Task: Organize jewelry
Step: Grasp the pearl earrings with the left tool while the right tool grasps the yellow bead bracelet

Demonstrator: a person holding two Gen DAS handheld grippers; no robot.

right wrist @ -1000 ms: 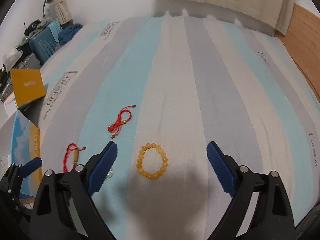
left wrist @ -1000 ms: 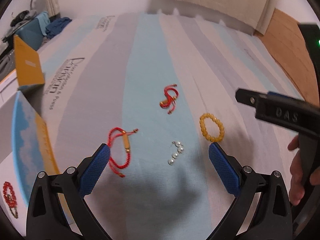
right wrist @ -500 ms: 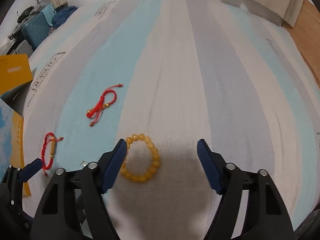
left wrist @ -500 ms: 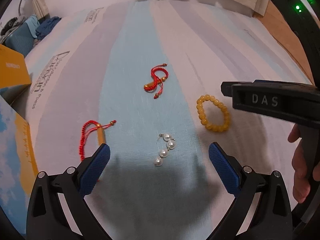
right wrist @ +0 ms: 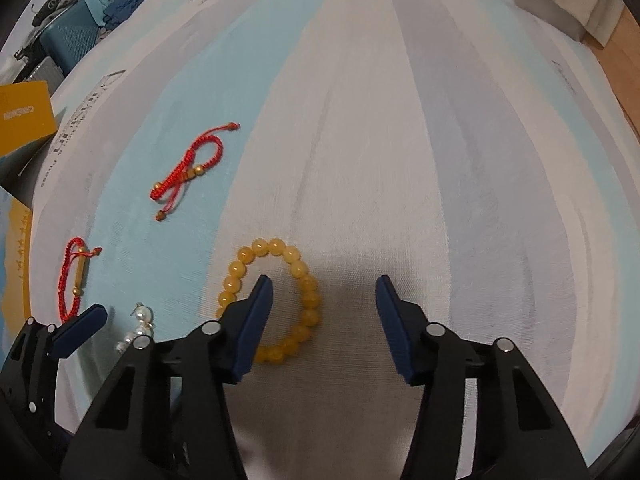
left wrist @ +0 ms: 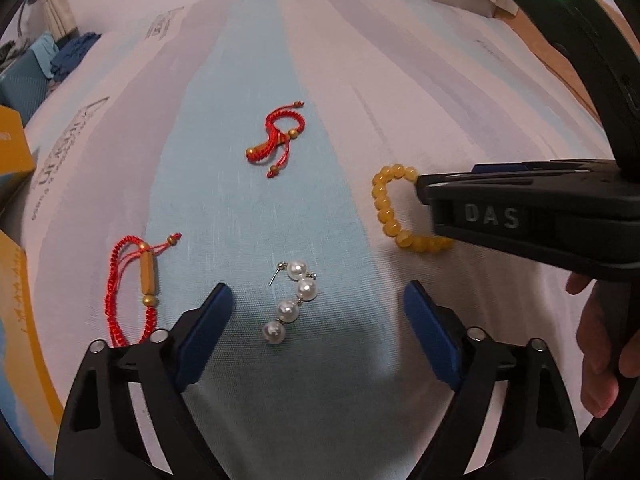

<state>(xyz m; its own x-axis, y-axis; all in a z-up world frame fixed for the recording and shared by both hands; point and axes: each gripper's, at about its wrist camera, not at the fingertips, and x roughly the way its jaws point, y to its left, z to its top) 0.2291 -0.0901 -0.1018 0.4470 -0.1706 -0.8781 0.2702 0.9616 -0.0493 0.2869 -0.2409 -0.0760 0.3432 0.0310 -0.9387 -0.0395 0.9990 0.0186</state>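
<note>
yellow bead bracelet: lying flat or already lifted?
Flat. The yellow bead bracelet lies as an open ring on the bedsheet; the right tongs are closing, one finger inside the ring, pads not yet pressing it.

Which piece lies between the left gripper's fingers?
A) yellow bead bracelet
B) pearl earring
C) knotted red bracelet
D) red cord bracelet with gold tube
B: in the left wrist view the pearl earring lies on the cloth between the open fingers of the left gripper, untouched as the jaws close; the other pieces lie outside them.
</note>
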